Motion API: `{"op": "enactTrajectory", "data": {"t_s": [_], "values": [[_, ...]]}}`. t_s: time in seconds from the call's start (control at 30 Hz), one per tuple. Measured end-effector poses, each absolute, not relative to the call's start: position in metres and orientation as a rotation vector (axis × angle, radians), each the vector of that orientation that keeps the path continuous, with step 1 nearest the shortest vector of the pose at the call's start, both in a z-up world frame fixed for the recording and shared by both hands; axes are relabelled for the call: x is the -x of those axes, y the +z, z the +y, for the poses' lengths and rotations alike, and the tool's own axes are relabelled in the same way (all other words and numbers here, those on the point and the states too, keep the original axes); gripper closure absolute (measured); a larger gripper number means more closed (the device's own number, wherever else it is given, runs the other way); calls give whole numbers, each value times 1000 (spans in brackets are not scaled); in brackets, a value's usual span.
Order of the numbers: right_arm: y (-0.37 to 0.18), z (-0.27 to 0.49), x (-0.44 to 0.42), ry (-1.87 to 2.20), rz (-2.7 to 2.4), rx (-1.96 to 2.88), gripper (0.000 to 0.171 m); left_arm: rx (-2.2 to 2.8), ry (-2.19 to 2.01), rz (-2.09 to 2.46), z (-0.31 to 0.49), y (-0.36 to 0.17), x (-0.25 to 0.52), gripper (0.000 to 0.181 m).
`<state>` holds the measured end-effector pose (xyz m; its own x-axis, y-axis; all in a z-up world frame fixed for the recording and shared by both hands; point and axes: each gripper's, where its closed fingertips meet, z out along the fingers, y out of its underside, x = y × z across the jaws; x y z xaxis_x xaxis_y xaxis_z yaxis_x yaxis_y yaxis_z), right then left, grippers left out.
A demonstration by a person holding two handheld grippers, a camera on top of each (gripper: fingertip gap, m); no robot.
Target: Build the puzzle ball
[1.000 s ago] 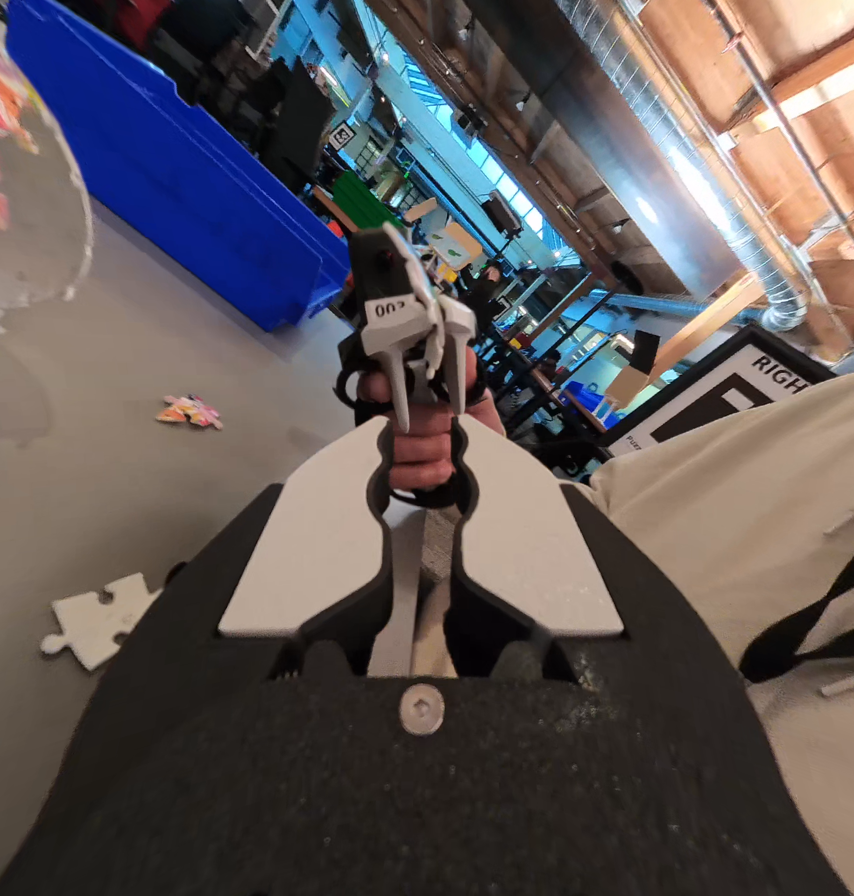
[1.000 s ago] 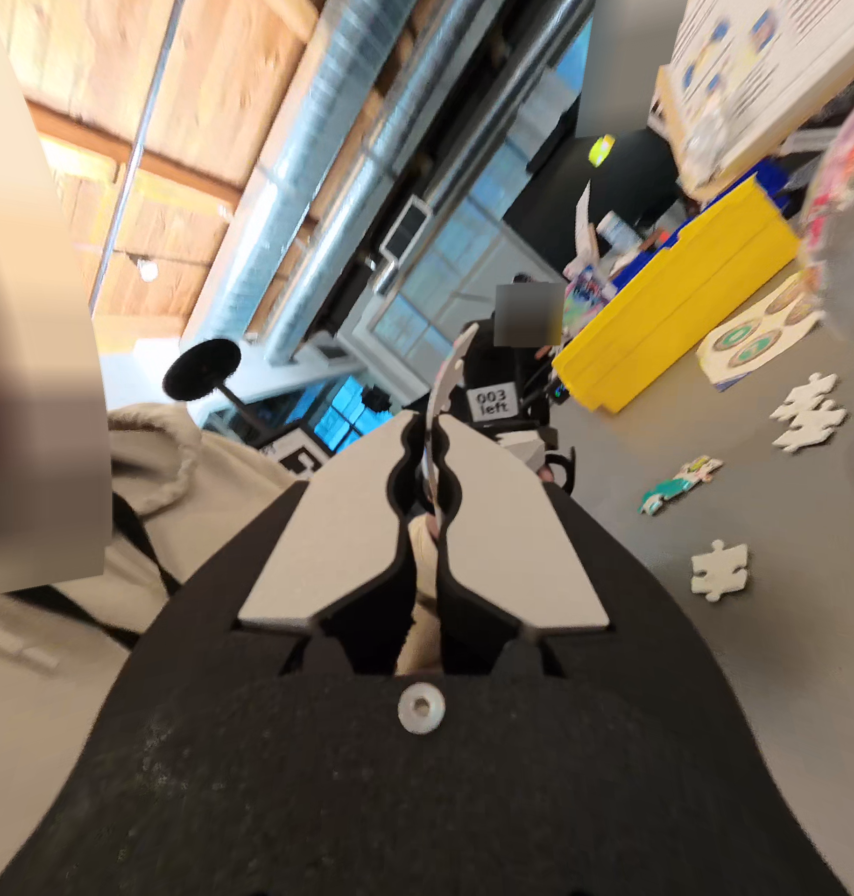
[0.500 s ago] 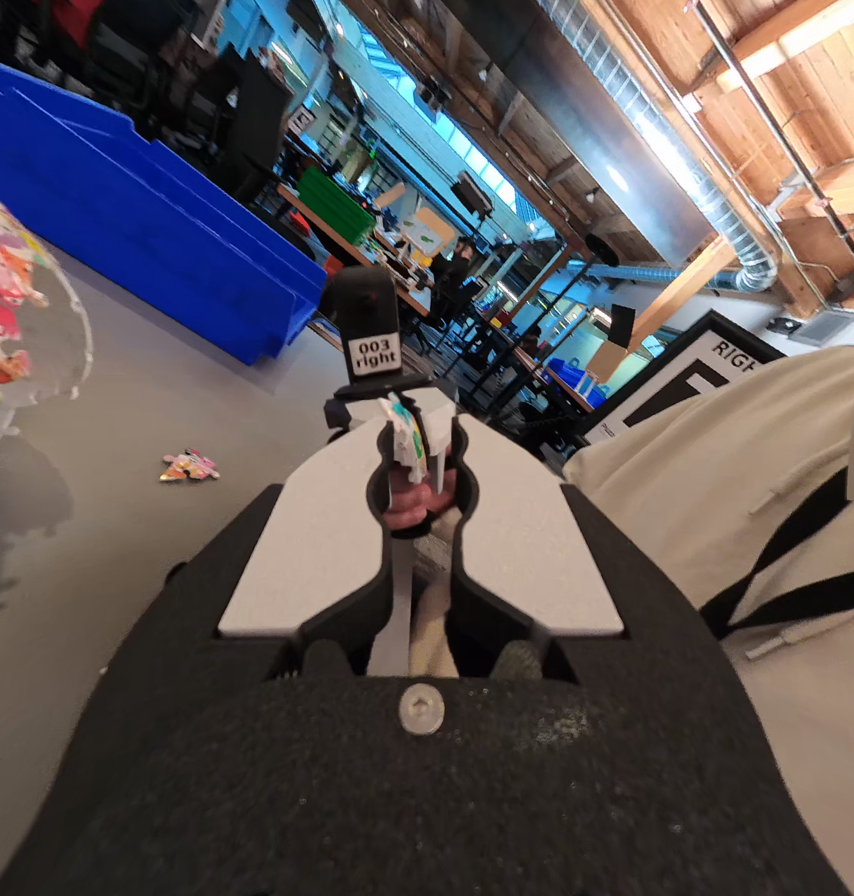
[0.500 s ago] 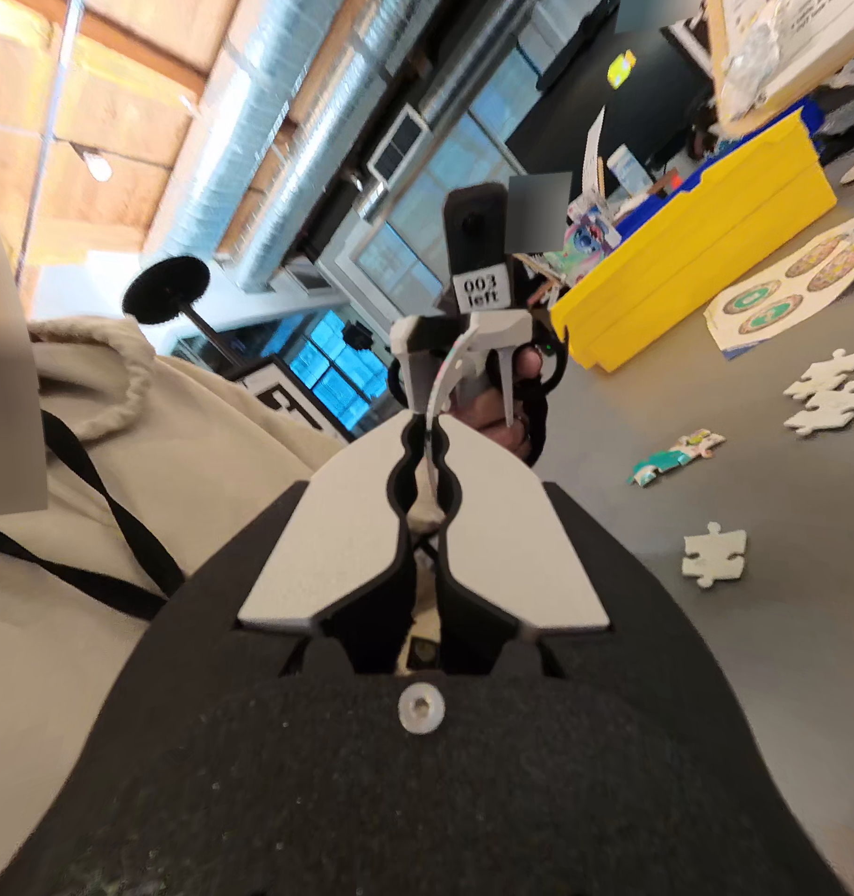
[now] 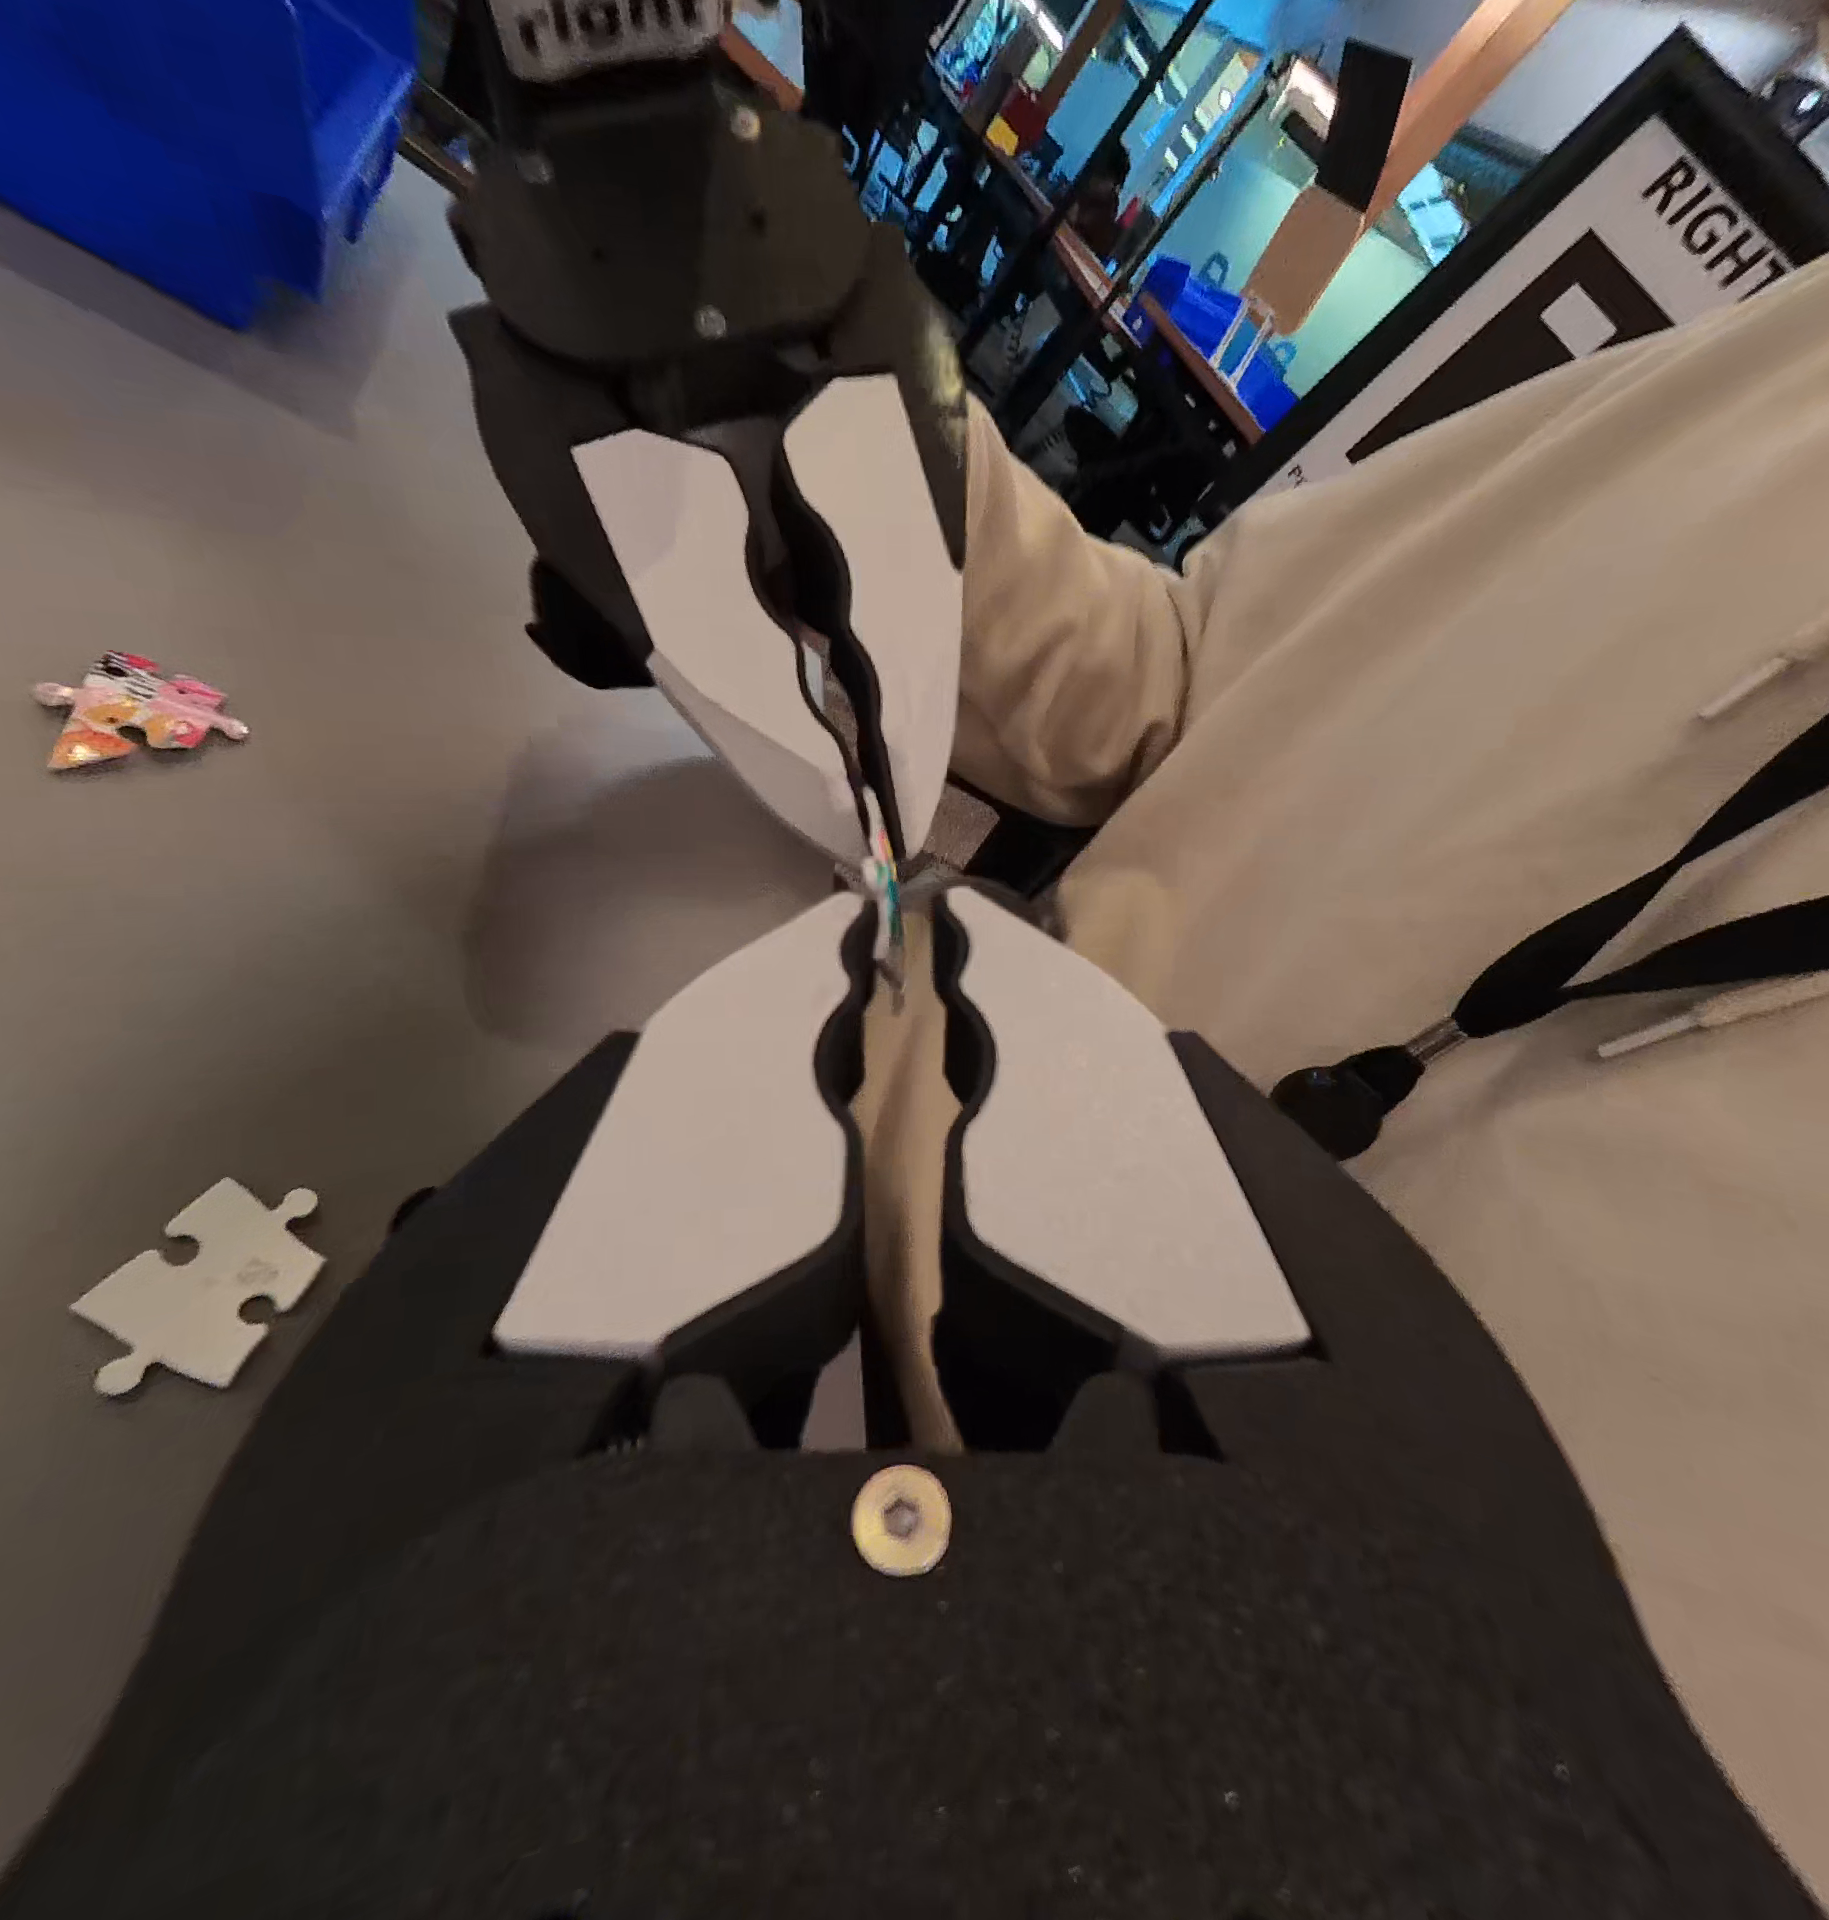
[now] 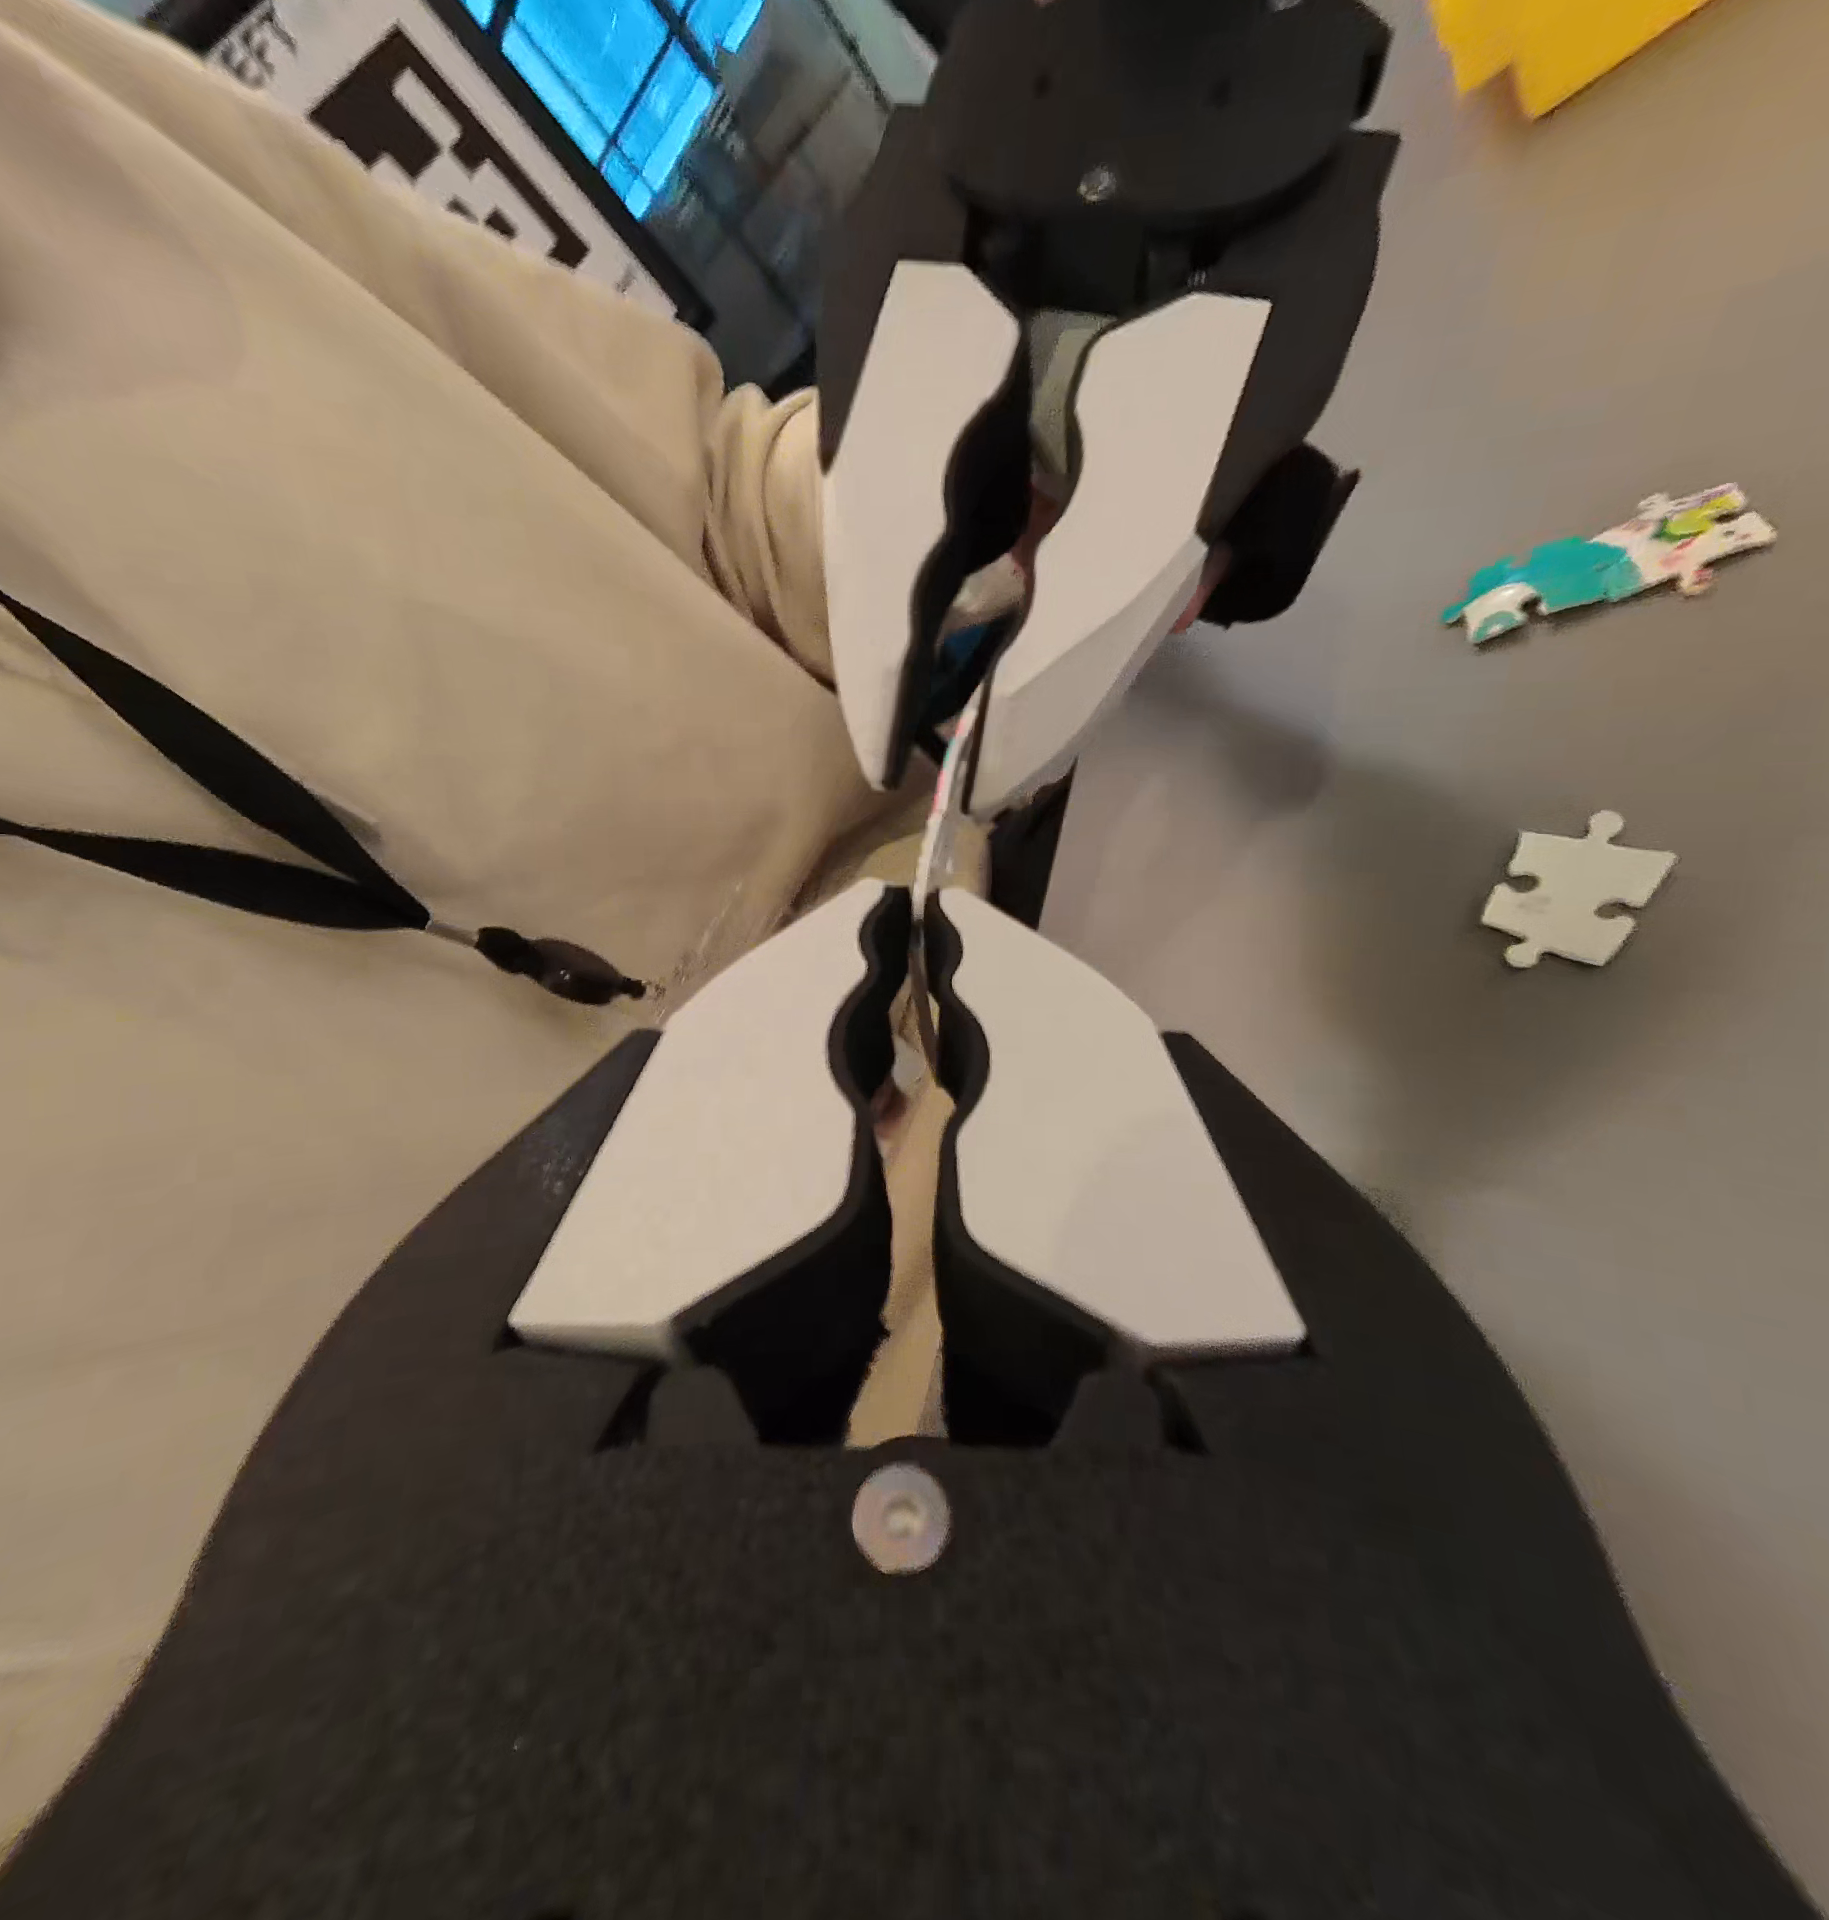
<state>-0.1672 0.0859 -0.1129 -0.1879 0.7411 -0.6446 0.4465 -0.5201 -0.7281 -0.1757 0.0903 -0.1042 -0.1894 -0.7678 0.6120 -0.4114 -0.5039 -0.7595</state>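
My two grippers point at each other, tip to tip, above the grey table. In the left wrist view my left gripper (image 5: 894, 909) is shut on a thin puzzle piece (image 5: 886, 914), seen edge-on with coloured print. The right gripper (image 5: 879, 842) comes in from above, shut on its own piece. In the right wrist view my right gripper (image 6: 915, 899) is shut on a thin piece (image 6: 925, 987). The left gripper (image 6: 946, 795) faces it, holding a curved piece (image 6: 946, 821). The two pieces meet edge to edge between the tips. Whether they interlock is hidden.
On the table lie a pink printed piece (image 5: 141, 717), a white face-down piece (image 5: 198, 1288), which also shows in the right wrist view (image 6: 1575, 894), and a teal printed piece (image 6: 1606, 566). A blue bin (image 5: 162, 135) and a yellow bin (image 6: 1554, 52) stand at the back. A beige sleeve (image 5: 1409, 727) is close by. Both grippers' tips are close together, under 4 cm apart.
Both grippers have tilted down and closed the gap between them. They now stand tip to tip with the held pieces touching. The dome with printed pieces has left the view.
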Motion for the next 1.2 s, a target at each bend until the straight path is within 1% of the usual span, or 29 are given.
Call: {"op": "enactTrajectory", "data": {"t_s": [0.03,0.13,0.2,0.23,0.3,0.33,0.43,0.47,0.53,0.7,0.83,0.87,1.0,1.1,1.2], "values": [[-111,86,168,1769,-1413,1816,169,1783,-1729,1389,89,-106,176,179],[-108,97,169,1726,-1411,1807,166,1765,-1701,1336,96,-103,177,179],[-96,115,165,1686,-1281,1770,146,1699,-1778,1186,105,-90,178,179],[-88,125,159,1674,-1186,1738,142,1641,-1827,1072,111,-81,179,179],[-68,146,141,1648,-931,1662,143,1495,-1901,813,125,-61,186,179],[-61,154,132,1639,-795,1624,147,1431,-1908,684,133,-55,191,180],[-50,148,131,1722,-519,1464,168,1324,-1884,439,147,-51,196,180],[-52,141,142,1765,-477,1437,166,1297,-1890,402,147,-49,194,179],[-61,130,167,1818,-421,1449,147,1260,-1900,357,147,-48,190,179],[-56,133,180,1872,-202,1294,158,1225,-1922,302,145,-45,179,179],[-54,135,183,1855,-211,1290,163,1222,-1935,306,141,-46,174,180],[-55,135,183,1854,-212,1296,168,1218,-1946,308,140,-45,174,179],[-61,135,183,1857,-288,1351,169,1262,-1929,339,140,-52,174,179],[-65,133,181,1857,-446,1441,169,1322,-1941,475,134,-60,173,179],[-68,136,174,1818,-599,1517,169,1389,-1921,579,134,-65,172,170]]}}
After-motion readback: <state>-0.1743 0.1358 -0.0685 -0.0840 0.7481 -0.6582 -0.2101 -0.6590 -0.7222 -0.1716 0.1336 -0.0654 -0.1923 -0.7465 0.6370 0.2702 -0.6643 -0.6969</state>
